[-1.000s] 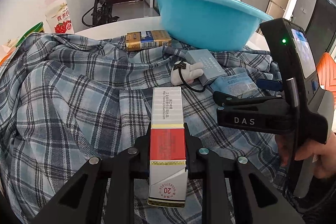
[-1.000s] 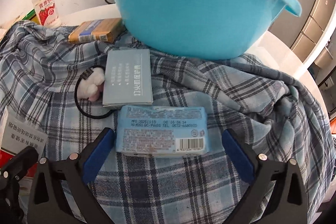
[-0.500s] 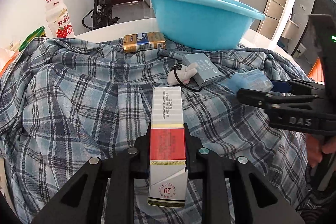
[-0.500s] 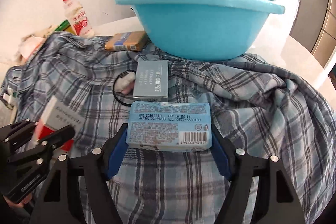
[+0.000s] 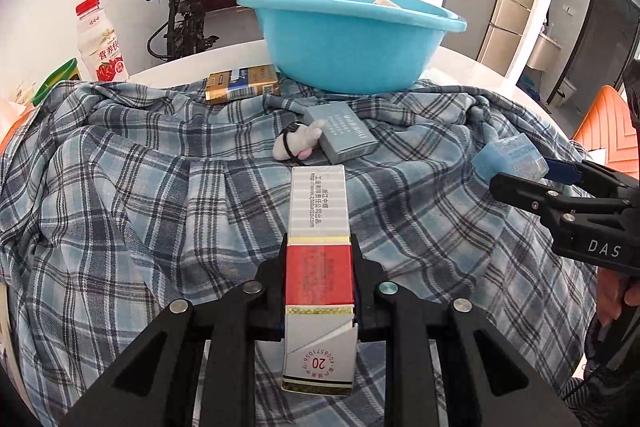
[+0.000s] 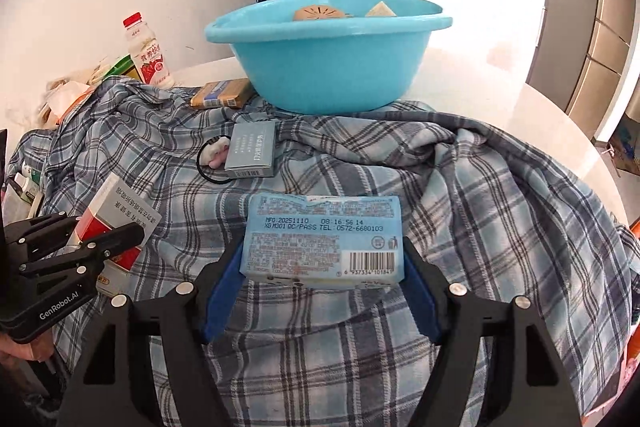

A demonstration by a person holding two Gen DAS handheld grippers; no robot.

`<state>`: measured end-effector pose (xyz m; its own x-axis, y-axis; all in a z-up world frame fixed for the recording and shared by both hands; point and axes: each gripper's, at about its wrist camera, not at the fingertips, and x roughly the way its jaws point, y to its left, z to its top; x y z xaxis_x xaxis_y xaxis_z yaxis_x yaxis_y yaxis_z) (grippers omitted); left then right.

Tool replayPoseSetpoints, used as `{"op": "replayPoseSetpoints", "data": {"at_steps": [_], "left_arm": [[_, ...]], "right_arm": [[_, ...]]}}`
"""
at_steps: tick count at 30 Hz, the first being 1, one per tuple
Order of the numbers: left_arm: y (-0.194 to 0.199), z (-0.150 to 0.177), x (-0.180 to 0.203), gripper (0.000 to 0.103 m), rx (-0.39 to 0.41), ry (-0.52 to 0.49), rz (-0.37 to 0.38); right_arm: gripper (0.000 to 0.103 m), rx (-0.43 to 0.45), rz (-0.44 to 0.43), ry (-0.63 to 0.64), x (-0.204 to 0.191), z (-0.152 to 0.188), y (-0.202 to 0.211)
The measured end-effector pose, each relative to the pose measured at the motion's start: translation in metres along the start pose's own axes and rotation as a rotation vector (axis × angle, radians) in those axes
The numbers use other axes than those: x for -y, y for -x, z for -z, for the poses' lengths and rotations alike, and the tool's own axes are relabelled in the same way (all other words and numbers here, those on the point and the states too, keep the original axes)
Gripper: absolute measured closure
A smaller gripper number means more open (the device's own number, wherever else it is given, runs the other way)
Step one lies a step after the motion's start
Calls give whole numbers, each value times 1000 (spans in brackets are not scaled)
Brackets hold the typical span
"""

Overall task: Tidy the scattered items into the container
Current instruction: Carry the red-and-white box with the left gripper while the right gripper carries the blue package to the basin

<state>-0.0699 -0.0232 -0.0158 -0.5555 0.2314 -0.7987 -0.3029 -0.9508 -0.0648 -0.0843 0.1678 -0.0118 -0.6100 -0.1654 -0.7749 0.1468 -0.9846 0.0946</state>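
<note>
The right gripper (image 6: 322,263) clamps a blue tissue pack (image 6: 323,235) above the plaid cloth (image 6: 460,195), the basin (image 6: 328,55) beyond, while the left gripper (image 6: 100,243) grips a carton (image 6: 116,211).

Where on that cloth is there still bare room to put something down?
The plaid cloth lies bare to the right of the grey box, out toward the white table edge. Its left folds are free too. It is crowded before the blue basin: gold pack, grey box and plush toy sit close together.
</note>
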Motion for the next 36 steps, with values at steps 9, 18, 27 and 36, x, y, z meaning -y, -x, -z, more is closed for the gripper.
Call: {"op": "replayPoseSetpoints", "data": {"at_steps": [9, 18, 27, 36], "left_arm": [[1, 2, 20, 79, -8, -6, 3], [1, -3, 30, 79, -13, -22, -9], [4, -17, 33, 79, 5, -12, -11], [13, -49, 39, 79, 46, -58, -22]], "right_arm": [[32, -12, 11, -27, 22, 20, 5], [32, -8, 2, -55, 37, 23, 6], [32, 47, 0, -51, 49, 7, 18], [32, 141, -26, -4, 44, -27, 38]]}}
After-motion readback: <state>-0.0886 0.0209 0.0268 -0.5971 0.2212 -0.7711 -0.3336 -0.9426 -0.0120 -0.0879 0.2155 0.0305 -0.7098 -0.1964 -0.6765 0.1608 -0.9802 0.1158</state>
